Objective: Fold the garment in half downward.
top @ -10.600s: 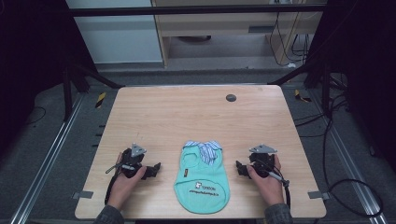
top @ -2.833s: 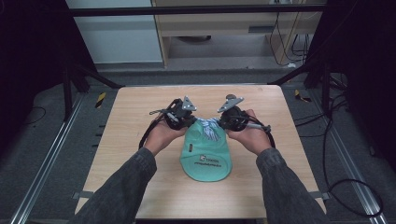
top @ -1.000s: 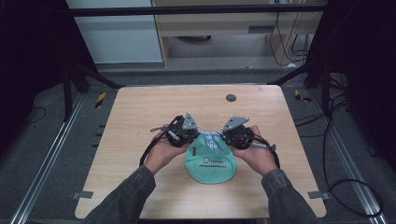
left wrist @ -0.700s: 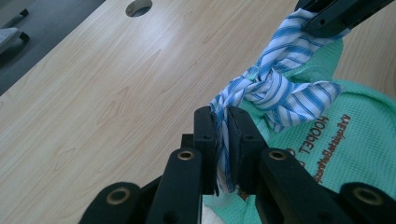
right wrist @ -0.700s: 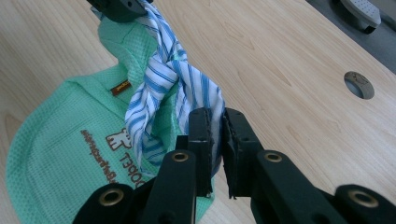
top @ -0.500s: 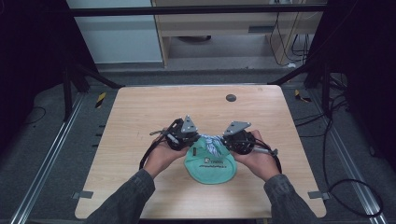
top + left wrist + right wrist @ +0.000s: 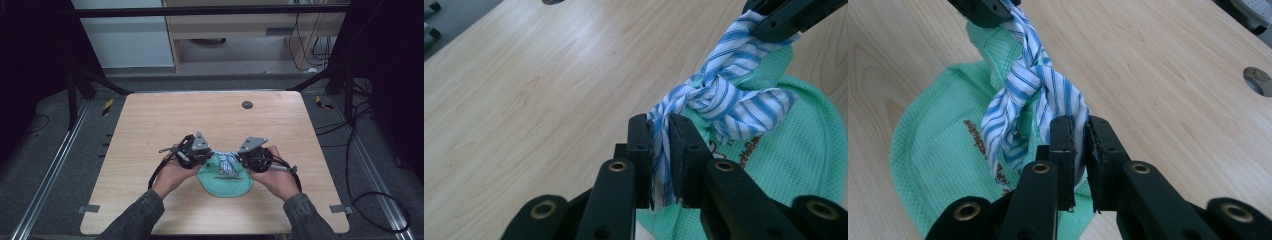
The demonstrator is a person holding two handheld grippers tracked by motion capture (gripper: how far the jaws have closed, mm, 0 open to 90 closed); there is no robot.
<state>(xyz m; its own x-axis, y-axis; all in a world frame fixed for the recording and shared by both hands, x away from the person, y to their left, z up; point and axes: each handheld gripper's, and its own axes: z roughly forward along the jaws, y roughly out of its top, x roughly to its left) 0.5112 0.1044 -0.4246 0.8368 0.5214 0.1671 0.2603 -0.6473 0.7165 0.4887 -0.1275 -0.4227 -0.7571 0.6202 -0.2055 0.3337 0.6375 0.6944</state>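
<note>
A mint-green bib lies on the wooden table, its blue-and-white striped straps twisted into a knot above it. My left gripper is shut on one strap end, seen between its pads in the left gripper view; its jaws have just eased open a little, with the strap still between them. My right gripper is shut on the other strap end. The knot hangs taut between the two grippers, just above the bib.
A dark round grommet sits in the table's far middle. Small grey tape marks lie near the front corners. Bare wood stretches around the bib on all sides.
Long ago the bib lay flat with the grippers at its sides. Since then both have taken hold of the straps and crossed them into a knot. Over the last second the hands barely moved.
</note>
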